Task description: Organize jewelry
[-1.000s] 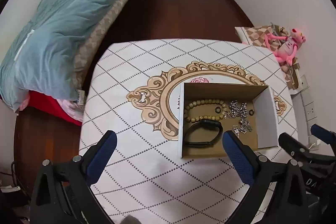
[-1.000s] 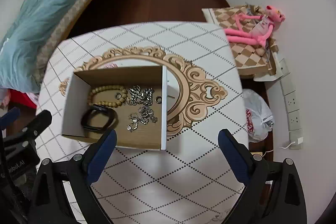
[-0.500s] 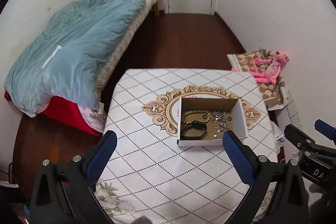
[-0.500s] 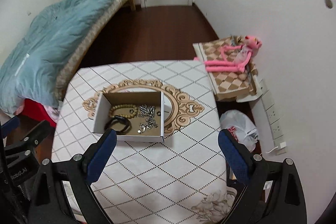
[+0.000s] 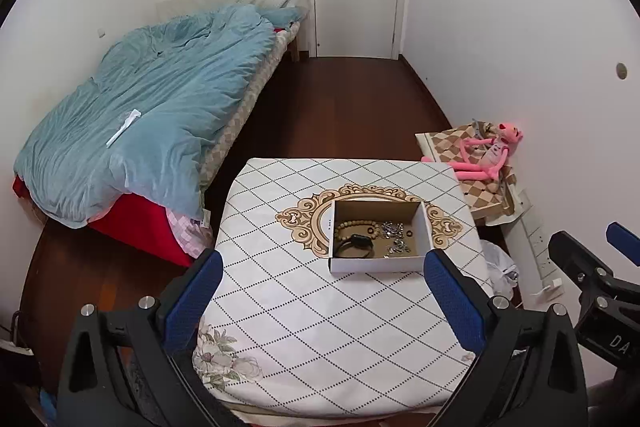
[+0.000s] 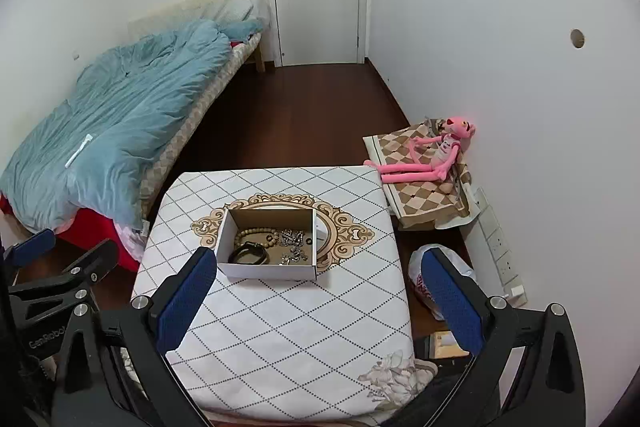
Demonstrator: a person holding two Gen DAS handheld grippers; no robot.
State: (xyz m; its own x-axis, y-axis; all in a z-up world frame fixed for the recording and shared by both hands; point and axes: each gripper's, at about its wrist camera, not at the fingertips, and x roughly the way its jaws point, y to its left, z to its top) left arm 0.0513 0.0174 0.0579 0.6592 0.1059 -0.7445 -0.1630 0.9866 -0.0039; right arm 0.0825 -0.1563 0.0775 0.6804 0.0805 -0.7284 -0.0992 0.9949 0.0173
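A: Largest item ahead of the left claw (image 5: 318, 301)?
B: Worktop (image 5: 304, 339), patterned cloth; beyond it, cardboard box (image 5: 376, 265), open-topped so contents stay gathered.
A: Contents?
B: Bead bracelet (image 5: 354, 225), black band (image 5: 354, 245), silver chains (image 5: 394, 233), all inside.
A: Claws?
B: Left and right claw (image 6: 316, 305) both spread wide, empty, well short of the box; likely finished.

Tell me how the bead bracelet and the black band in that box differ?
The bead bracelet is a string of tan round beads; the black band is one smooth dark loop. The bracelet lies toward the far wall of the cardboard box, the band nearer the front. Both lie flat in the box's left half, untouched.
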